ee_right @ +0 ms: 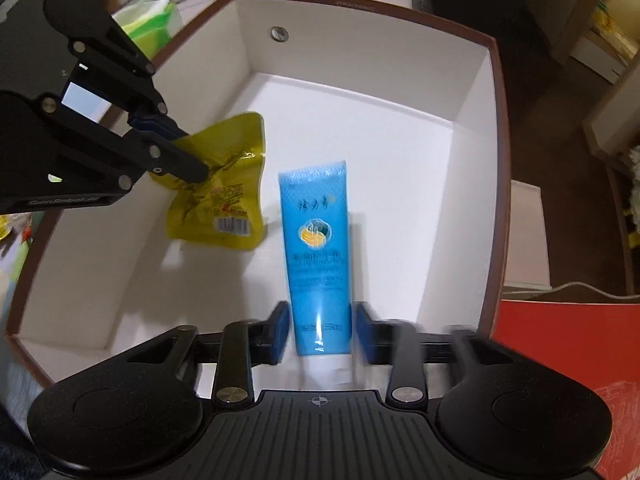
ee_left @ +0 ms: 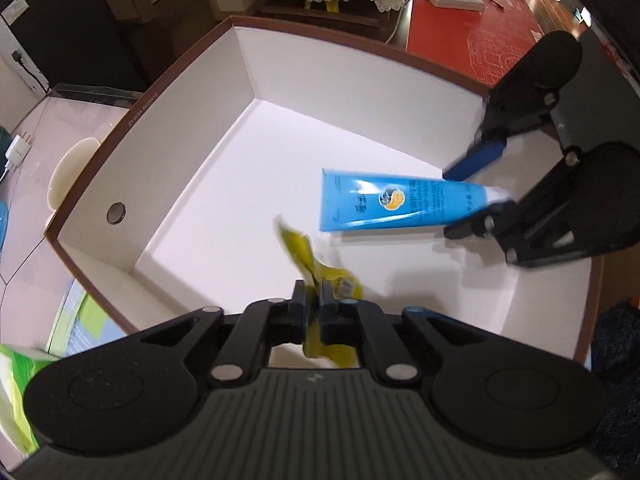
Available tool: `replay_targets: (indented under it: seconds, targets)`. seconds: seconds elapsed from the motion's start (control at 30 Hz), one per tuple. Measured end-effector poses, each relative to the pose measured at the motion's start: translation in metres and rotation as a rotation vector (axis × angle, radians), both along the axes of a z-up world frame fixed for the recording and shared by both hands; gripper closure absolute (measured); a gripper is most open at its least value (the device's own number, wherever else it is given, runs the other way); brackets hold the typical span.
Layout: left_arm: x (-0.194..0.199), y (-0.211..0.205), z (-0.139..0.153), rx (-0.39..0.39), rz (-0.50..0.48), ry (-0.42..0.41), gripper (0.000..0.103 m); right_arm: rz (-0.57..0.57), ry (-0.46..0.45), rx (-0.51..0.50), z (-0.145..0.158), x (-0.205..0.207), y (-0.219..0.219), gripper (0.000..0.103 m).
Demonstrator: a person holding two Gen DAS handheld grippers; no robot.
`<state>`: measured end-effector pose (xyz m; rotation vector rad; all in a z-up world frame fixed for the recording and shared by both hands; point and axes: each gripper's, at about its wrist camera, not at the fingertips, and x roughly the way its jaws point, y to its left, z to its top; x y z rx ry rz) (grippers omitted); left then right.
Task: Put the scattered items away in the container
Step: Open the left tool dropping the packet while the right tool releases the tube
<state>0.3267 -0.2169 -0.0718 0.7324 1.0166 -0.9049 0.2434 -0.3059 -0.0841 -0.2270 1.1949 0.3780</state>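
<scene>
White card lines the container, a big box with a brown rim, smooth flat floor and upright walls, one wall bearing a small round metal stud; both my grippers reach down into it because this is where the scattered things belong. My left gripper is clenched on the yellow packet, pinching it by its upper part so the rest hangs slack near the wall with the stud side, seemingly just off the floor; it is crinkled glossy foil, limp and creased, with a barcode at its lower edge, and I judge it will flop flat once I let go. My right gripper has its blue pads standing apart on either side of the blue tube, not touching it, so I read that grip as released. That tube lies flat on the floor toward the middle of the box, its white cap end between my pads and its flat crimped tail pointing at the far wall; it is smooth, shiny soft plastic, rounded at the cap and tapering flat. Outside the rim sit a green tissue pack and a red mat
</scene>
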Motion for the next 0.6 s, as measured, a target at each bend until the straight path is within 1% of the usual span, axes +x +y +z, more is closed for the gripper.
replay_targets:
  seconds: [0.03, 0.07, 0.1, 0.13, 0.2, 0.23, 0.3, 0.33, 0.6]
  targets:
    - [0.002, -0.001, -0.003, 0.015, 0.003, -0.022, 0.085, -0.004, -0.010, 0.005, 0.001, -0.001, 0.001, 0.041]
    - [0.004, -0.003, -0.005, 0.031, 0.004, -0.046, 0.073, -0.005, -0.022, 0.011, 0.003, -0.002, 0.003, 0.032]
    - [0.005, -0.003, -0.007, 0.038, 0.007, -0.066, 0.071, -0.003, -0.034, 0.016, 0.006, -0.005, 0.005, 0.022]
    - [0.007, -0.003, -0.008, 0.039, 0.016, -0.066, 0.071, -0.001, -0.052, 0.011, 0.009, -0.008, 0.008, 0.018]
    - [0.011, -0.002, -0.007, 0.030, 0.043, -0.047, 0.069, 0.009, -0.089, -0.017, 0.014, -0.014, 0.010, 0.017]
    - [0.012, -0.002, -0.005, 0.028, 0.051, -0.044, 0.068, 0.007, -0.091, -0.018, 0.016, -0.016, 0.008, 0.017]
    - [0.007, -0.002, 0.000, 0.031, 0.047, -0.050, 0.061, -0.009, -0.081, 0.000, 0.021, -0.020, 0.003, 0.017]
    - [0.004, -0.002, 0.003, 0.032, 0.044, -0.054, 0.060, -0.019, -0.076, 0.009, 0.023, -0.023, 0.000, 0.017]
    - [-0.026, 0.003, 0.025, 0.013, 0.055, -0.067, 0.056, -0.095, -0.091, 0.043, 0.038, -0.040, -0.011, 0.017]
